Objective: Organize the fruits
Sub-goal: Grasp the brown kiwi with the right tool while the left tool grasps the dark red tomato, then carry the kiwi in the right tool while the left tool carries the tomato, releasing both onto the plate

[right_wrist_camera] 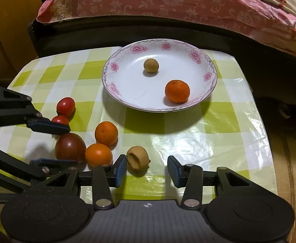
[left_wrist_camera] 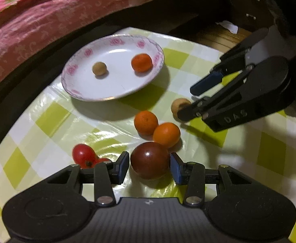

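Left gripper (left_wrist_camera: 150, 167) is sitting low over the checked cloth (left_wrist_camera: 52, 117) with the dark tomato (left_wrist_camera: 150, 160) between its jaws. The pads are flanking it at its widest part; a thin gap seems to remain on each side, so I am reading the jaws as spread around it, not yet pinching. The tomato is resting on the cloth, touching one orange (left_wrist_camera: 166, 134), which is touching a second orange (left_wrist_camera: 145, 122) behind it. Two small red tomatoes (left_wrist_camera: 83, 155) are lying just beside the left finger.

Right gripper (right_wrist_camera: 146, 169) is hanging over the brown fruit (right_wrist_camera: 137, 157), jaws spread. The fruit is lying off-centre, close against the left pad, well clear of the right one. It is dented on its near face.

Plate (right_wrist_camera: 206, 60) is standing at the far side of the cloth, already holding one orange (right_wrist_camera: 177, 91) and one small brown fruit (right_wrist_camera: 151, 65), apart from each other.

Handling, as judgement: the dark tomato is looking smooth, glossy and round, so probably slippery and easily bruised. Hold across the equator, pads level, gentle squeeze. The neighbouring orange may roll when the tomato is lifted. The brown fruit is looking light, with a matt skin giving better friction; the dent suggests a soft or hollow shell, so grip lightly across the undented sides after centring.
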`<state>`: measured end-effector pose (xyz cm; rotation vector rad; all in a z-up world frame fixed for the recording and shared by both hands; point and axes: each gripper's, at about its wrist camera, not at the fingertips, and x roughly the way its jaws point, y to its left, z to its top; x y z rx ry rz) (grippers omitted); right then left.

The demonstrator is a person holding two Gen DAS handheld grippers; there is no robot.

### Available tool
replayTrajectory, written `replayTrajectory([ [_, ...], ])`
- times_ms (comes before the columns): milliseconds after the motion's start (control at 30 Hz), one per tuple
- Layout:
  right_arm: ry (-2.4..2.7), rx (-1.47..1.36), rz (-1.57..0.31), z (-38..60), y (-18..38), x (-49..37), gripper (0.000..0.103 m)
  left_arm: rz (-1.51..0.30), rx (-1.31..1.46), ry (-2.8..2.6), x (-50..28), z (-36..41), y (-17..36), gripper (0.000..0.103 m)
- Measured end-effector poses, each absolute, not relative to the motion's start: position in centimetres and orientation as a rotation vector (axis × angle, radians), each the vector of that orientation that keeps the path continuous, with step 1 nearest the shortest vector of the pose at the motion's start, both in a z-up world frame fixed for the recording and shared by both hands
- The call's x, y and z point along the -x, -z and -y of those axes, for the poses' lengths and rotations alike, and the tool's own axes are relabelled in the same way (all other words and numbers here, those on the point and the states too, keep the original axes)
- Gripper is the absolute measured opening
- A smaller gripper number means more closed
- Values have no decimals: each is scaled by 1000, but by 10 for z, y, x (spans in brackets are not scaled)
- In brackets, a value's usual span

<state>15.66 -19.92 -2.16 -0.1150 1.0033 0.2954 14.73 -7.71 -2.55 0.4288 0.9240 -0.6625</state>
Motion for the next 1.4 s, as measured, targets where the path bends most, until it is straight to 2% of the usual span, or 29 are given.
replayTrajectory([
  [167,-306,113,-1004,199,23,-160,37,-935,-437,670,-145,80,31,50],
  [567,-302,126,-1023,197,28,-163,22,-941,-413,658,-146,80,31,49],
  [1400,-321,157,-987,190,8,-166,21,-887,-371,587,-168,76,3,48],
])
